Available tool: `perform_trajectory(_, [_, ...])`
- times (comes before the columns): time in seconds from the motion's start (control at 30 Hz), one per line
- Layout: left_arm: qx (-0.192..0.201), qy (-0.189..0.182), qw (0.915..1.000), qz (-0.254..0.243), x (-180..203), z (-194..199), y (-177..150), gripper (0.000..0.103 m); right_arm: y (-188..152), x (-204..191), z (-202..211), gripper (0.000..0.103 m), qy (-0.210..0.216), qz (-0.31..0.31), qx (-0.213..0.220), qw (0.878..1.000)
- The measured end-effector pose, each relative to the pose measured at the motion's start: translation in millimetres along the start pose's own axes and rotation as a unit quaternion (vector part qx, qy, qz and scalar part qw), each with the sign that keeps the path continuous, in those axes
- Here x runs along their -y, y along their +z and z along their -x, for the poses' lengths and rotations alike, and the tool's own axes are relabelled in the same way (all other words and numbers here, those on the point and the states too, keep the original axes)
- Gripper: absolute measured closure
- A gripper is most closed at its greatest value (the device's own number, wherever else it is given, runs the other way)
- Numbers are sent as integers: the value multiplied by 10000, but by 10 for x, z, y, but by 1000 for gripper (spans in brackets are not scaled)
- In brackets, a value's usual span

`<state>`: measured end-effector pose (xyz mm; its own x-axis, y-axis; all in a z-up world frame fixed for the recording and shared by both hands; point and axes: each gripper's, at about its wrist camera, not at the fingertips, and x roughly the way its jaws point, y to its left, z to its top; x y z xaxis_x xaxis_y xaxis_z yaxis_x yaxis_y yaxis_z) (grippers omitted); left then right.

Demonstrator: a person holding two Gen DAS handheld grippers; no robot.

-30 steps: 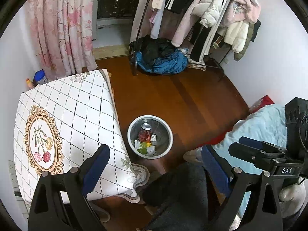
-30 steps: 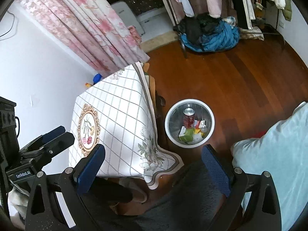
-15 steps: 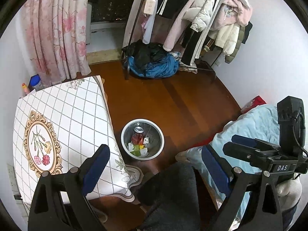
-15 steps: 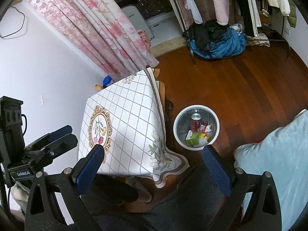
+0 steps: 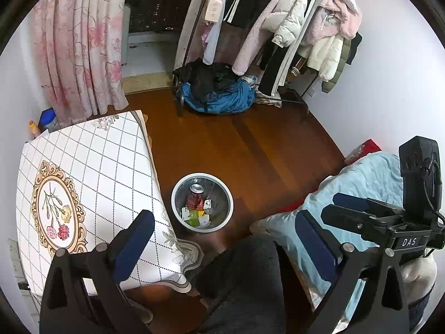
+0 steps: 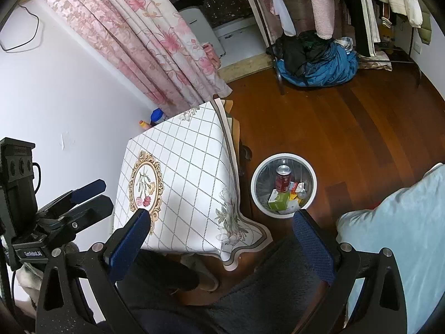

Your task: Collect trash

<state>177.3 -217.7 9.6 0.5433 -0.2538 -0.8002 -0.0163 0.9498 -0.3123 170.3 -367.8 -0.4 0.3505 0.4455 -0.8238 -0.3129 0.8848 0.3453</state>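
Left gripper (image 5: pixel 222 239) spreading wider, gripping nothing; right gripper (image 6: pixel 222 236) gaping, empty. Both pulling higher than second ago. Trash lying in bin (image 5: pixel 178 186), 12 o'clock of left gripper: red can (image 5: pixel 195 199), green carton (image 6: pixel 279 200). Tablecloth (image 5: pixel 105 167) at 9 o'clock showing bare. Collecting appearing finished.

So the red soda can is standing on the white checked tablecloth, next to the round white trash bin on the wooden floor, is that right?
Not quite. The red soda can stands inside the round white trash bin, among a green carton and other litter, not on the white checked tablecloth. The bin does sit on the wooden floor beside the table. The right wrist view shows it.
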Motion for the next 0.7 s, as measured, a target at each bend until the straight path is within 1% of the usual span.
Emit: perform_trajectory(0.7, [-97, -112, 9999, -52, 16, -29, -46, 0, -6, 57, -9, 0, 39, 20, -94, 9999])
